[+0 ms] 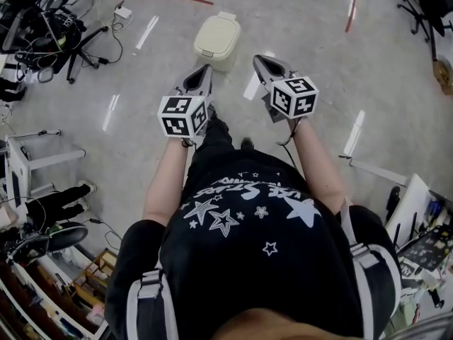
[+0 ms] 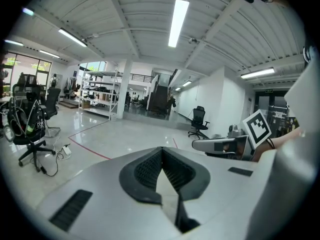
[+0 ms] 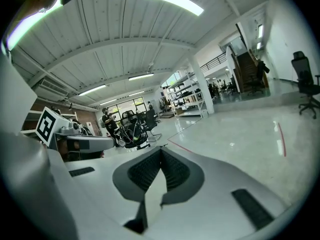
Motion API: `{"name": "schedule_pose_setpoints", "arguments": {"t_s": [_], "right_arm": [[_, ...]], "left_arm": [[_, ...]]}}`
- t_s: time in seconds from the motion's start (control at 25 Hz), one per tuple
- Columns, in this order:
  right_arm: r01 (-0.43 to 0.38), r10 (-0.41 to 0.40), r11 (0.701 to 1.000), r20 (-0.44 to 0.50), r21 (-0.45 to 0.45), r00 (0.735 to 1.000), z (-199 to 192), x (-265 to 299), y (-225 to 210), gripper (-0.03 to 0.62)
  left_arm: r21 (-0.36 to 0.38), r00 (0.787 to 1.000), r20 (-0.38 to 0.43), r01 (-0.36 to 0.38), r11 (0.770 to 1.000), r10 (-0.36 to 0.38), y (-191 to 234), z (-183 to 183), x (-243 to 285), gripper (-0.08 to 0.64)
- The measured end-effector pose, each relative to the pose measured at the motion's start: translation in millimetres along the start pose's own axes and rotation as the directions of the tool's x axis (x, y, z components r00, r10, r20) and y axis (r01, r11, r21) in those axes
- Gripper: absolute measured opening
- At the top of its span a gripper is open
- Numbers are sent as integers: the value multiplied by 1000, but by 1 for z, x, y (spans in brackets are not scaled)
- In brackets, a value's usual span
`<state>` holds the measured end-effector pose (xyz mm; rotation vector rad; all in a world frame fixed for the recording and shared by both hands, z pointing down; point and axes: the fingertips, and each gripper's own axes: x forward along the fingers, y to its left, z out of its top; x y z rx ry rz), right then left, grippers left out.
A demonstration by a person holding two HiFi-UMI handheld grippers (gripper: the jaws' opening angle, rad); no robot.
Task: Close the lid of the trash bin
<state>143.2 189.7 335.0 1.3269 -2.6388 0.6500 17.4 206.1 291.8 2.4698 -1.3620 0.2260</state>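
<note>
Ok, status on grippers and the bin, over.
Left gripper jaws together, empty. Right gripper likewise. Trash bin ahead, lid looks down. No obstruction seen.

The left gripper [image 2: 161, 150] has its jaws pressed together at the tips, empty, above a glossy floor [image 2: 125, 136]. The right gripper [image 2: 196, 144] hangs just to its right, and an office chair [image 2: 30, 134] stands far left.

Bright ceiling strip lights [image 2: 178, 21]; floor [image 1: 297, 20] glare; fisheye-warped edges.

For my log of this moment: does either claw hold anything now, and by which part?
Nothing is held. The left claw and the right claw are both shut and empty; the trash bin stands apart on the floor.
</note>
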Motion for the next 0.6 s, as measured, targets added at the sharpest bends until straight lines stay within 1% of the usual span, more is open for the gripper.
{"name": "schedule_pose_setpoints", "arguments": {"t_s": [0.16,0.32,0.44,0.6], "right_arm": [[-29,28,999,-15,-40,999,-4,-10,13,5],[-49,46,997,-43,-67,998,-16,-16,24,5],[-48,45,997,-46,-66,998,-18,-15,29,5],[-49,46,997,-41,-65,998,-16,-9,38,5]], "left_arm": [[7,999,39,-4,1000,4,-14,4,-15,11],[-8,999,52,-13,1000,13,-19,0,-30,11],[-21,998,59,-16,1000,17,-14,0,-38,11],[-18,998,59,-25,1000,26,-2,2,-46,11]]}}
